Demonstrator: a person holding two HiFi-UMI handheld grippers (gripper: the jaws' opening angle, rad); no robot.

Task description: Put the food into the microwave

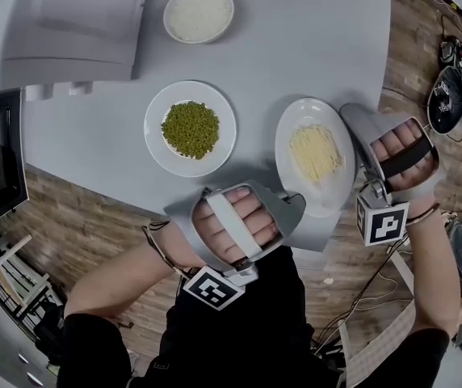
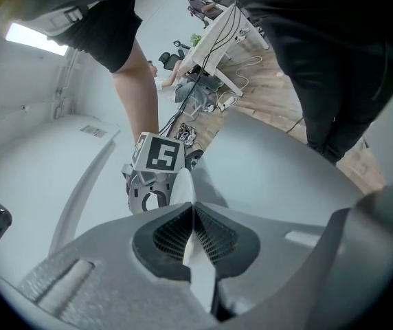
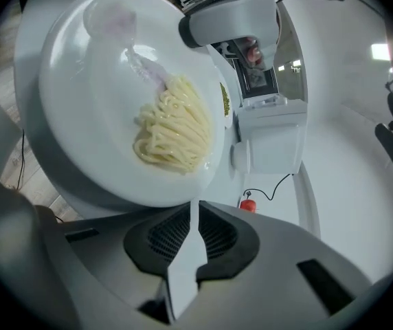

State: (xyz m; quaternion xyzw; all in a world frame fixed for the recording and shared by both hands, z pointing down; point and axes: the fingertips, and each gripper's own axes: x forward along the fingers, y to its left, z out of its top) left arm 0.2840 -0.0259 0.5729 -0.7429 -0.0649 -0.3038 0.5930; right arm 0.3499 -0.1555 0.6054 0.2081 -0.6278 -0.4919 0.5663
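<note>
White ceramic, the plate of noodles [image 1: 321,197] is pinched at opposite rims by the left gripper [image 1: 291,200] and the right gripper [image 1: 362,156], both closed on it, at the near edge of the table [image 1: 296,39]. It is judged stiff, slick and breakable, best kept level by its rims. The microwave [image 1: 69,31] is seen far left.

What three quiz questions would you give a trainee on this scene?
1. True or false: the left hand-held gripper and the right hand-held gripper both clamp the noodle plate by its rim.
2. Which food sits nearest the microwave? A peas, B rice, C noodles.
3. How many plates of food show in the head view?
Key: 1 true; 2 B; 3 three.
</note>
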